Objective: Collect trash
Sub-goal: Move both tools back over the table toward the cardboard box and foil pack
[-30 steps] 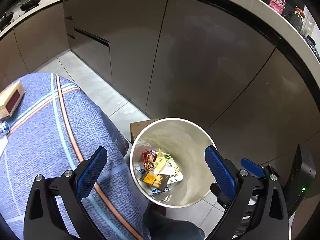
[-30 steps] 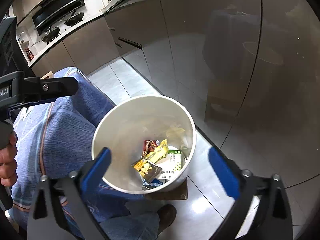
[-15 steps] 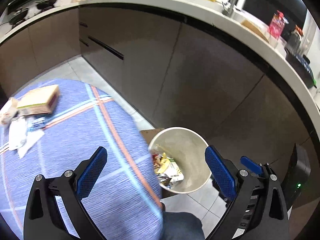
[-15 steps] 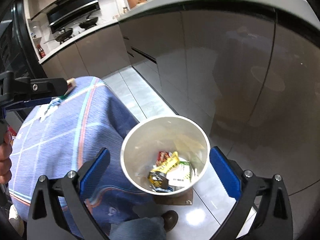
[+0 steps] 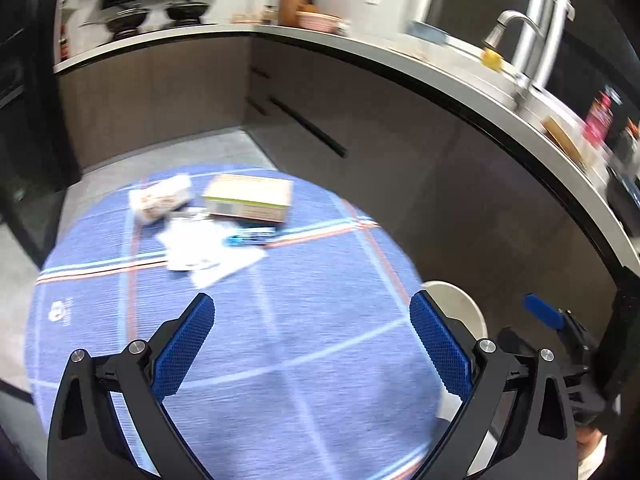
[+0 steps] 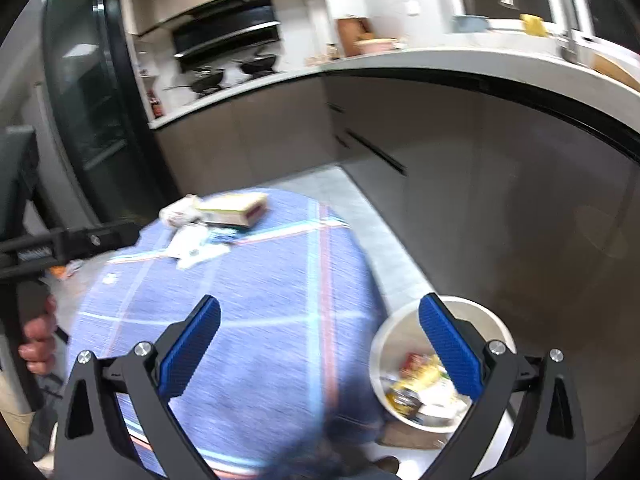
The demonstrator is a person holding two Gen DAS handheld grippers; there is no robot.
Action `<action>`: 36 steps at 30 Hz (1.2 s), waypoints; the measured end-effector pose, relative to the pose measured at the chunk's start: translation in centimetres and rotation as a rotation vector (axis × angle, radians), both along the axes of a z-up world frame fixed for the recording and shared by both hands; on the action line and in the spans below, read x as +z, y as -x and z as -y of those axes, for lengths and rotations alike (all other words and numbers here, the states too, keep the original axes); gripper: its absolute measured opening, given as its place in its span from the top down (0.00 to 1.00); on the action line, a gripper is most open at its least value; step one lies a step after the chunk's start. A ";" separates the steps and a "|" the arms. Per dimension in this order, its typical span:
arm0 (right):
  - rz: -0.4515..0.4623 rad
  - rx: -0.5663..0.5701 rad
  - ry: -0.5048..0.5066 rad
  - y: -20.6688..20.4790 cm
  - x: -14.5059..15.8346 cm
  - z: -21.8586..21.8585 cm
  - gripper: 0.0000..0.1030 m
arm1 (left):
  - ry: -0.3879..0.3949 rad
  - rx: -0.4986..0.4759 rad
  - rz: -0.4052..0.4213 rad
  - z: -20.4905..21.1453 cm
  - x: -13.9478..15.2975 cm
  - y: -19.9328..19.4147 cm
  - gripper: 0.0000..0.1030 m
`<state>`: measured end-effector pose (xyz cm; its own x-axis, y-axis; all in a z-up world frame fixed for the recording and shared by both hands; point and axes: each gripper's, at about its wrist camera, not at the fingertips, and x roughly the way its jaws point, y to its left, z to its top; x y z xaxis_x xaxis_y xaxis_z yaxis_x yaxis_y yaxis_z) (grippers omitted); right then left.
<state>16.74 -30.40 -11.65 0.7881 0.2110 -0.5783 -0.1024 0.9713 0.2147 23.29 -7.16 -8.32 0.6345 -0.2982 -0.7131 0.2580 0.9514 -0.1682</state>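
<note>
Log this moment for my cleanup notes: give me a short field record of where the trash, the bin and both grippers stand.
left gripper: open, empty, above the tablecloth
right gripper: open, empty
table: round, blue plaid cloth
trash on table: cardboard box, white papers, blue wrapper, pale packet, all at the far side
bin: white, on the floor beside the table, wrappers inside
</note>
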 end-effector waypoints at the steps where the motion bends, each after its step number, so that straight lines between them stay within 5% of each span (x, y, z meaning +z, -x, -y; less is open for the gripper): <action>1: 0.001 0.026 -0.004 -0.5 0.3 -1.0 0.03 | 0.002 0.018 0.000 -0.9 0.0 -0.1 0.08; 6: -0.003 0.135 0.019 -3.0 1.3 -5.9 0.03 | 0.010 0.096 -0.003 -6.6 -0.7 -1.2 0.08; 15: 0.002 0.387 0.220 -12.3 1.7 -13.4 0.03 | 0.072 0.151 -0.058 -12.7 -3.0 -3.7 0.10; 24: -0.092 0.569 0.220 -23.3 -1.2 -15.0 0.03 | 0.110 0.117 -0.127 -13.0 -5.6 -7.3 0.24; 36: -0.206 0.699 0.064 -32.7 -4.5 -14.3 0.03 | 0.107 0.082 -0.164 -11.0 -8.3 -11.4 0.23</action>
<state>49.44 -16.10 -16.10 0.3552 0.5862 -0.7282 -0.6669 0.7047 0.2420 34.69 3.83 -16.60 0.5378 -0.3304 -0.7757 0.1416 0.9423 -0.3032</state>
